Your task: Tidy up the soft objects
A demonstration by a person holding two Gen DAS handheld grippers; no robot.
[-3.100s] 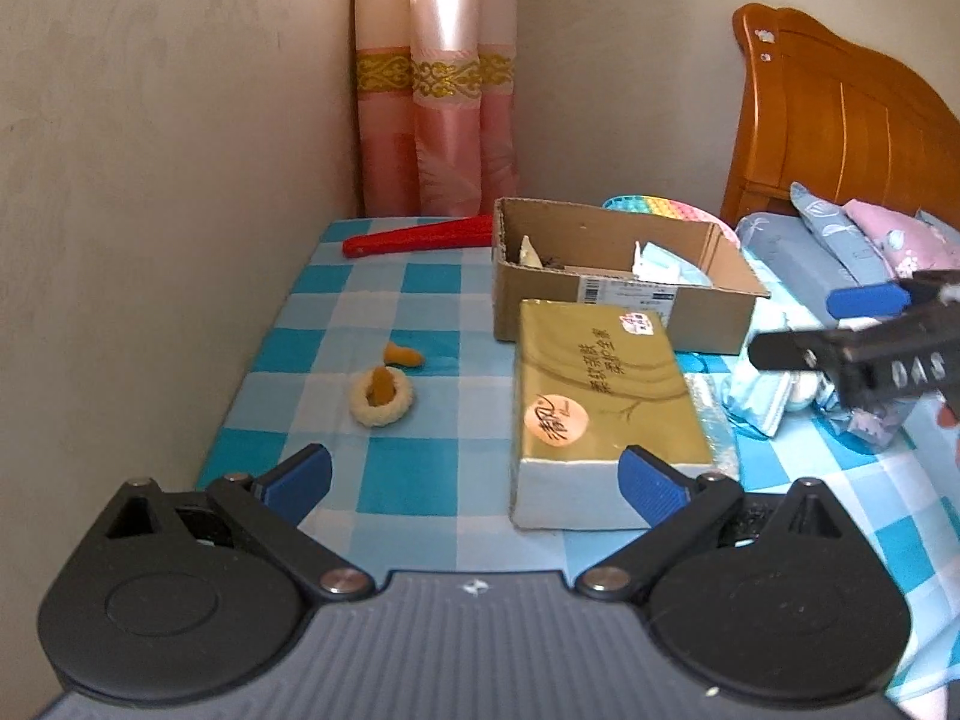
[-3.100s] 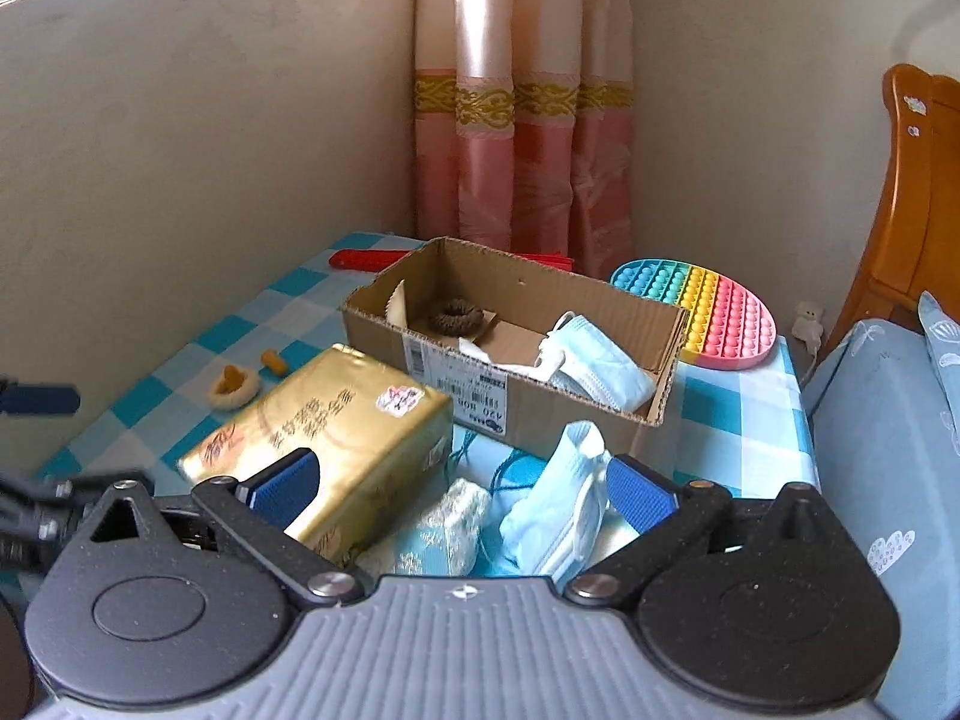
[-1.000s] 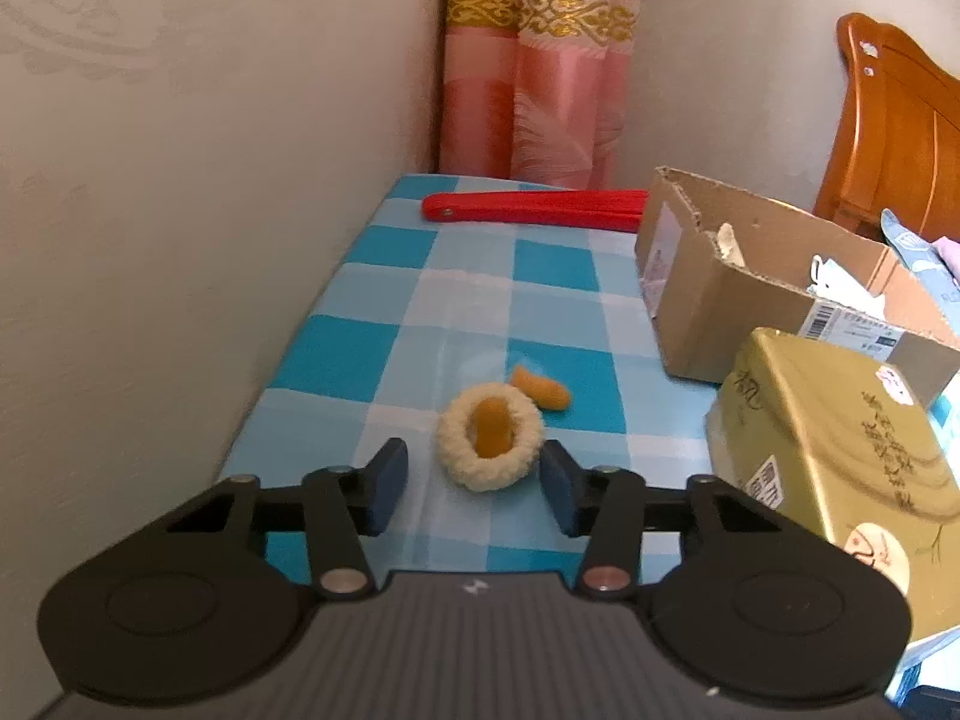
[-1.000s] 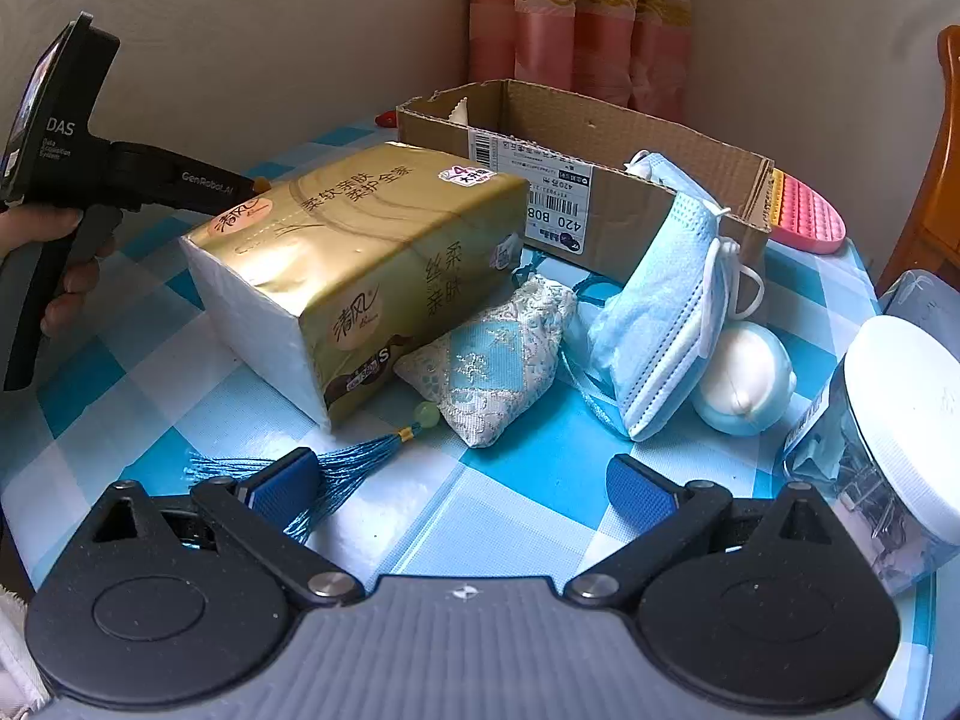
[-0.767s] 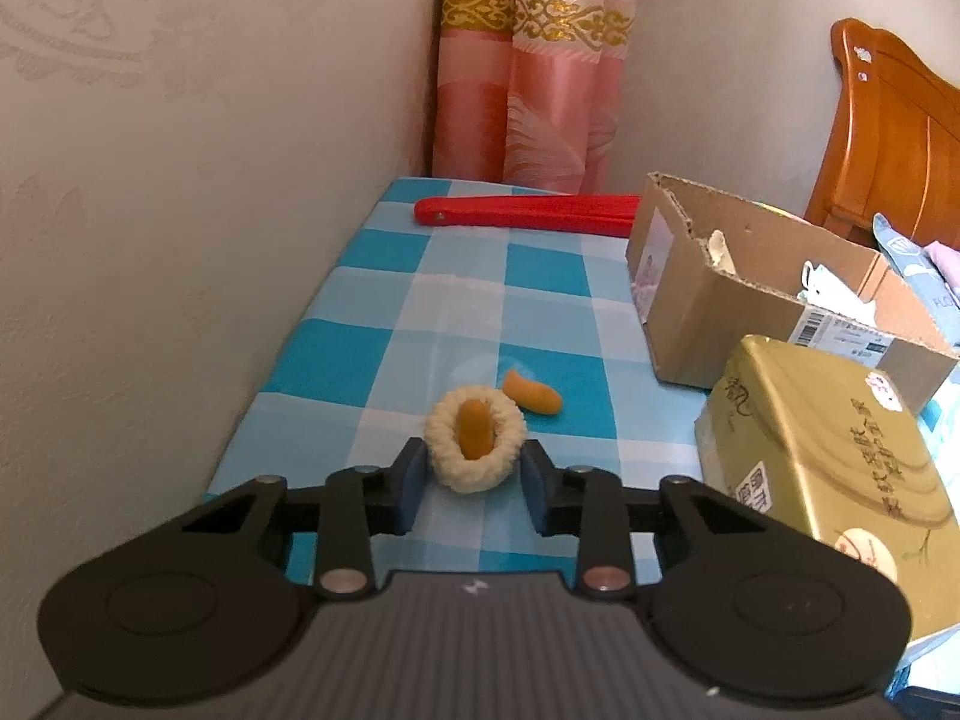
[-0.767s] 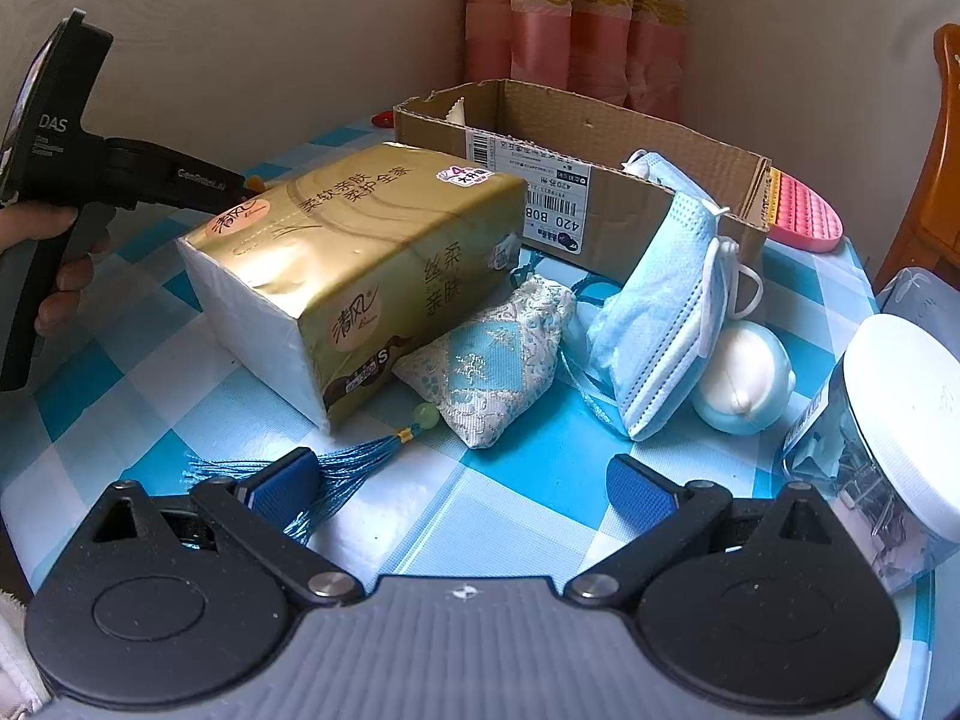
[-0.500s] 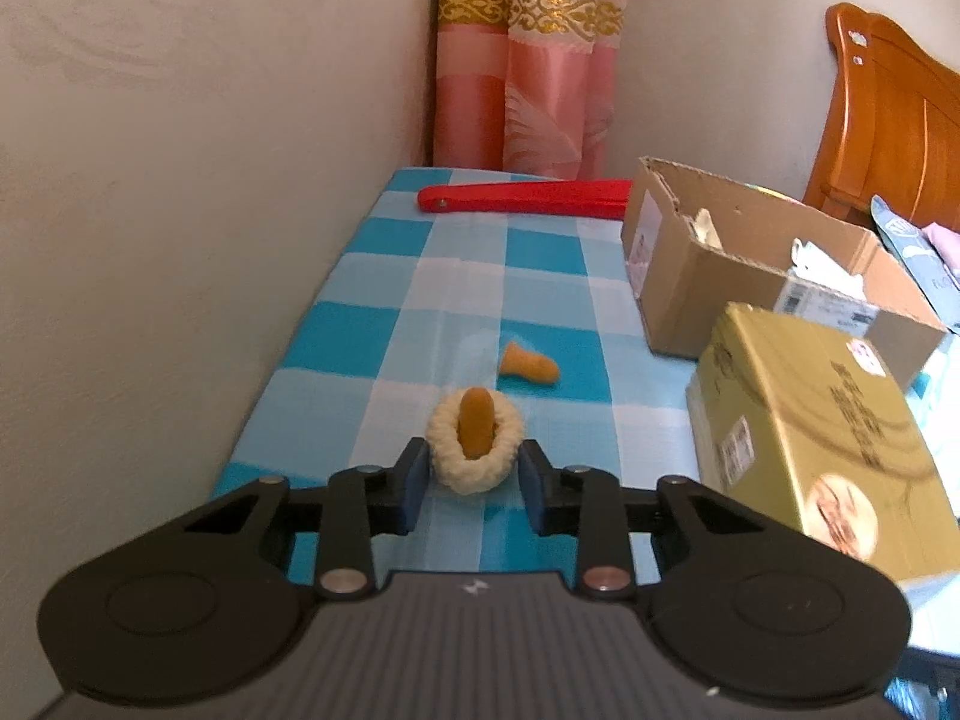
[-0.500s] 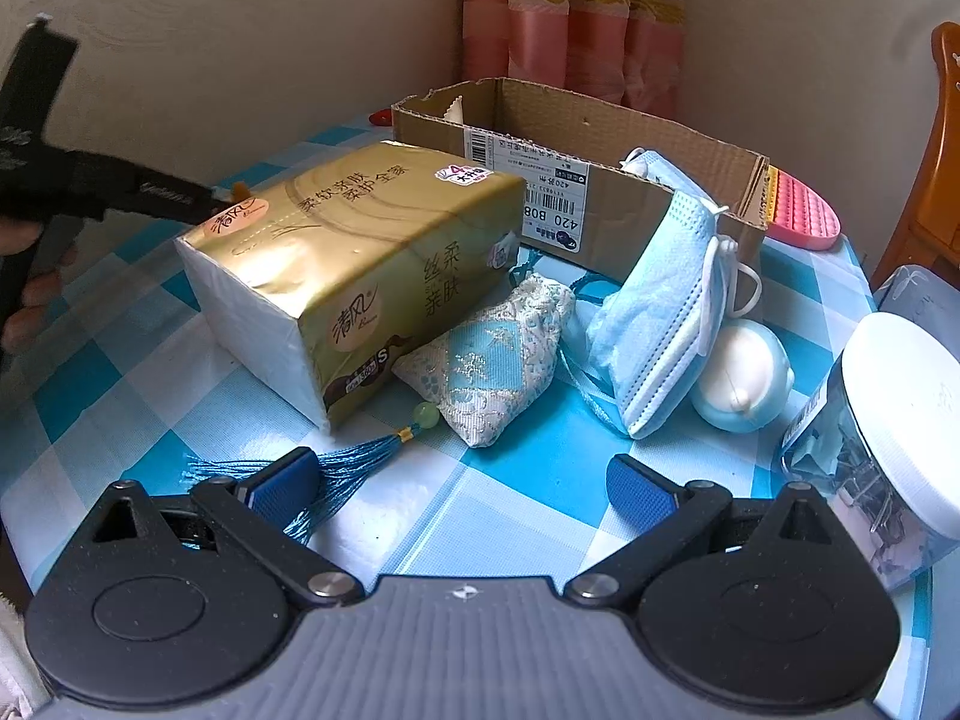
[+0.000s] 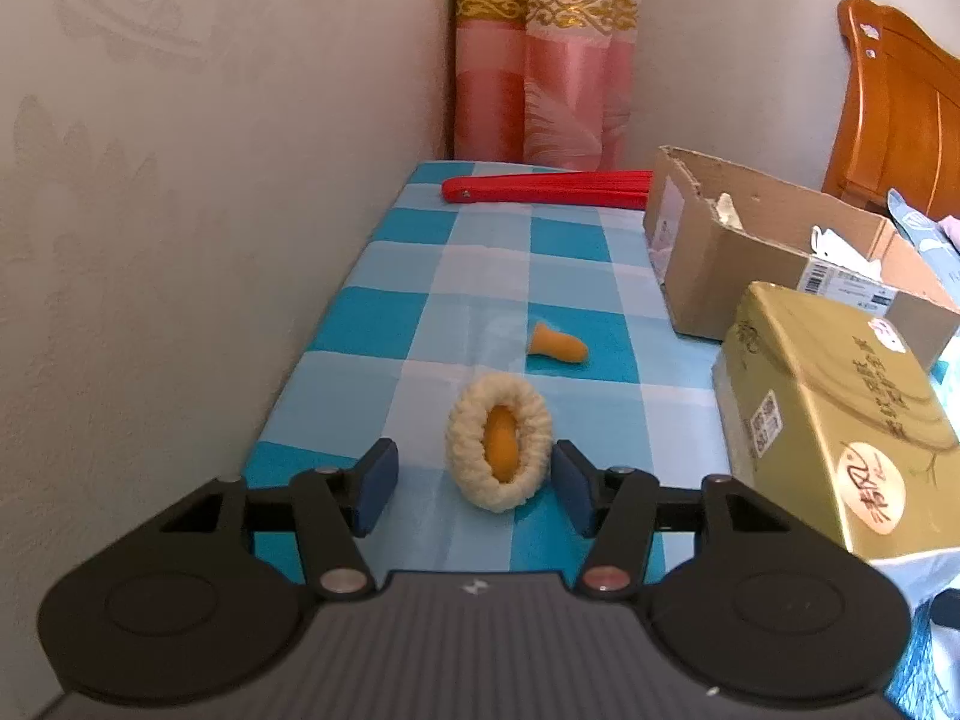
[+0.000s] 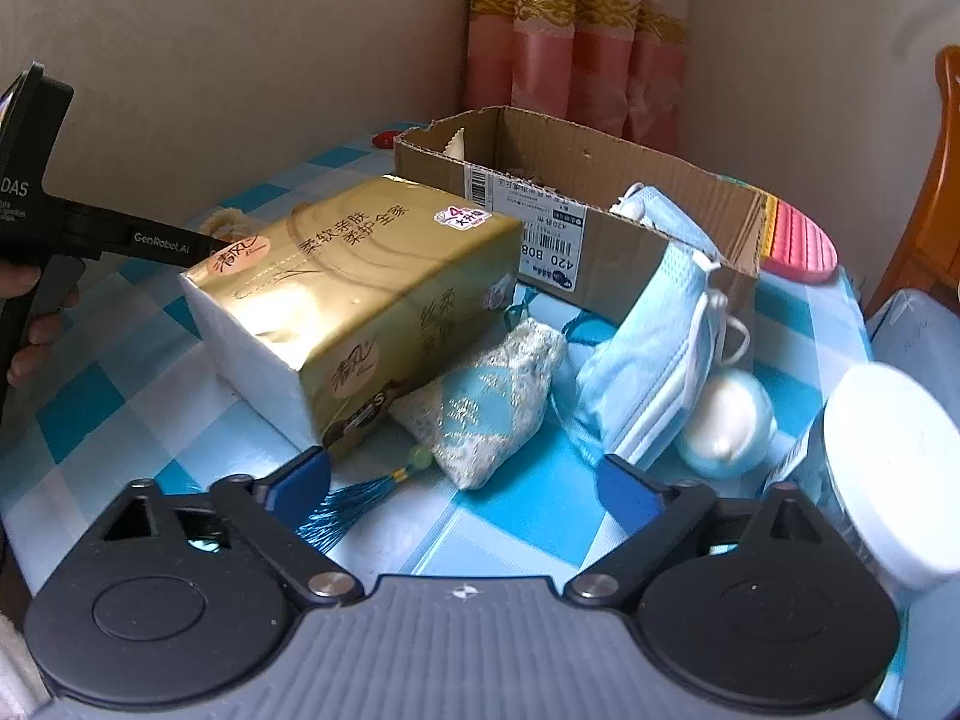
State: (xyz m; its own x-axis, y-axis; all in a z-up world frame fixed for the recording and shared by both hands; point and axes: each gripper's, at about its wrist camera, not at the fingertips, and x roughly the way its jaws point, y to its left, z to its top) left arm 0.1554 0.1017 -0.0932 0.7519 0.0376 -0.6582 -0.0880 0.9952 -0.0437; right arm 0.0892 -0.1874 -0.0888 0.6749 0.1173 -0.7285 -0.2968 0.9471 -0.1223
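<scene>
Opening around the scrunchie [image 9: 499, 441] on the surface [image 9: 480, 276], the left tongs [image 9: 474, 489] touch it only at the right pad, while the right tongs [image 10: 462, 483], closing but empty, hover before the sachet [image 10: 486, 402]; next: regrip, carry to box [image 9: 720, 252].

- Cream fluffy ring-shaped hair tie [image 9: 499, 441] lies flat on the checked tabletop [image 9: 384, 312], an orange foam earplug [image 9: 501, 443] inside it.
- Second orange earplug [image 9: 557, 345] lies just beyond it.
- Blue embroidered sachet [image 10: 489, 402] lies beside a crumpled blue face mask [image 10: 651, 354].
</scene>
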